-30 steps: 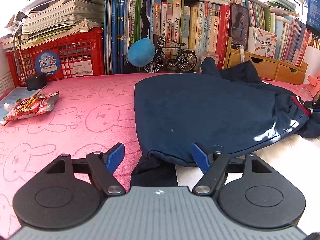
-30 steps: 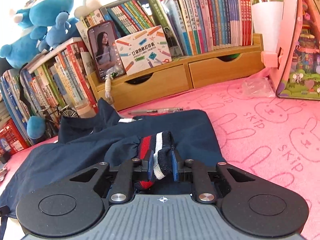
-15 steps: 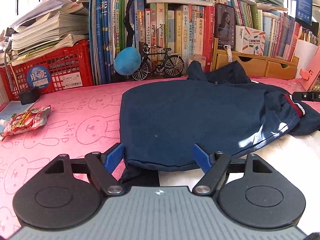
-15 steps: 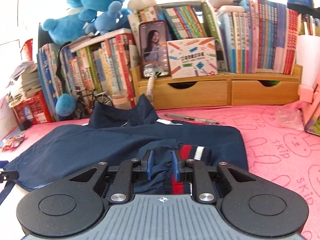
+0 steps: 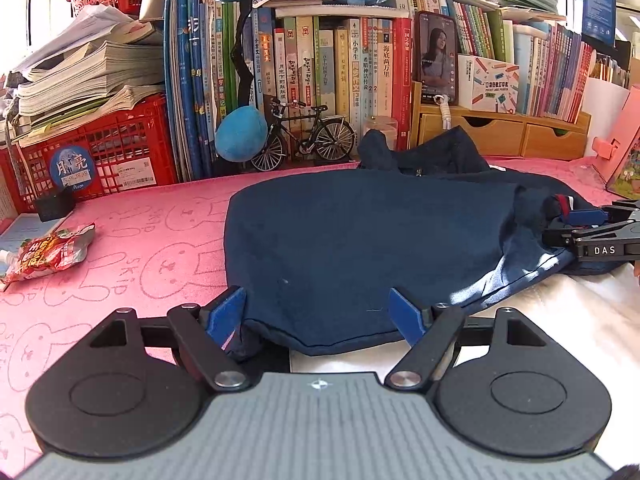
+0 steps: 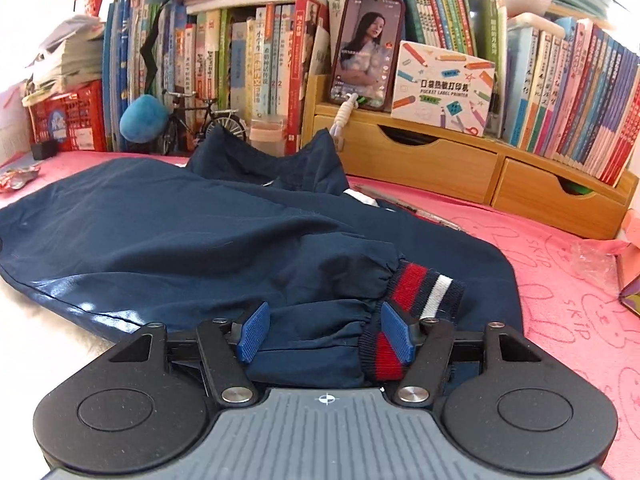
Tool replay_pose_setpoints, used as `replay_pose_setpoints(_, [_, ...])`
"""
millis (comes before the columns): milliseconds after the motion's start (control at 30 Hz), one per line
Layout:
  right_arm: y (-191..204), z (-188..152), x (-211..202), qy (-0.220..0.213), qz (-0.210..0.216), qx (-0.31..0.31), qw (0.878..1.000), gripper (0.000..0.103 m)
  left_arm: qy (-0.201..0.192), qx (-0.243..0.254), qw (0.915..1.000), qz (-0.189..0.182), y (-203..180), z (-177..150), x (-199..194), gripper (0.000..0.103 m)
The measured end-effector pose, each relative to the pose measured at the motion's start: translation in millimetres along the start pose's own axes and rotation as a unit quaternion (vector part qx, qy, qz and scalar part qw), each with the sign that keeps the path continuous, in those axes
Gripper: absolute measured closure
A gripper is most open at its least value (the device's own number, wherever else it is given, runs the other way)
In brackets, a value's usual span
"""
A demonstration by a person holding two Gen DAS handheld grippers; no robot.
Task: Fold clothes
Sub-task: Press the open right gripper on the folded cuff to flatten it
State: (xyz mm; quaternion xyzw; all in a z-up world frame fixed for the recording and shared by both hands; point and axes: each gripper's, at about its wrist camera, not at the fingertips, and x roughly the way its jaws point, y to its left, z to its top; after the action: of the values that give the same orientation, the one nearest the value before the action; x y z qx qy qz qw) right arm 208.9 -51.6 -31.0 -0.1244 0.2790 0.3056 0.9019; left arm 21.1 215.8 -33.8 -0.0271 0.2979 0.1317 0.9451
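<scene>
**Surface and what lies on it**

The supporting surface is a pink mat point(image 5: 132, 248) printed with rabbit outlines and the word "SKIP" — a white patch point(image 5: 560, 320) adjoins it at the near side. A navy jacket point(image 5: 360, 232) lies spread across the middle, its striped cuff point(image 6: 424, 288) folded onto the body. A red snack packet point(image 5: 48, 254) rests near the left edge. Along the back stand a red crate point(image 5: 100, 152), a model bicycle point(image 5: 308, 136), a row of books point(image 5: 320, 68) and a wooden drawer unit point(image 6: 460, 168). A pen point(image 6: 420, 212) lies just beyond the jacket — a clear plastic wrapper point(image 6: 588, 256) farther right.
</scene>
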Motion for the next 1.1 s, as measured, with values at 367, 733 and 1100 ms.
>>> replay_pose_setpoints(367, [-72.7, -18.6, -31.2, -0.001, -0.03, 0.103, 0.994, 0.041, 0.015, 0.009, 0.9997, 0.015, -8.3, -7.8, -0.3, 0.024])
replay_pose_setpoints(733, [-20.5, 7.0, -40.6, -0.052, 0.075, 0.047, 0.995, 0.04, 0.021, 0.002, 0.9997, 0.009, -20.5, -5.5, 8.8, 0.019])
replay_pose_setpoints(1100, [16.0, 1.7, 15.5, 0.022, 0.059, 0.029, 0.998, 0.039, 0.04, 0.018, 0.9989, 0.016, -26.9, -14.4, 30.1, 0.016])
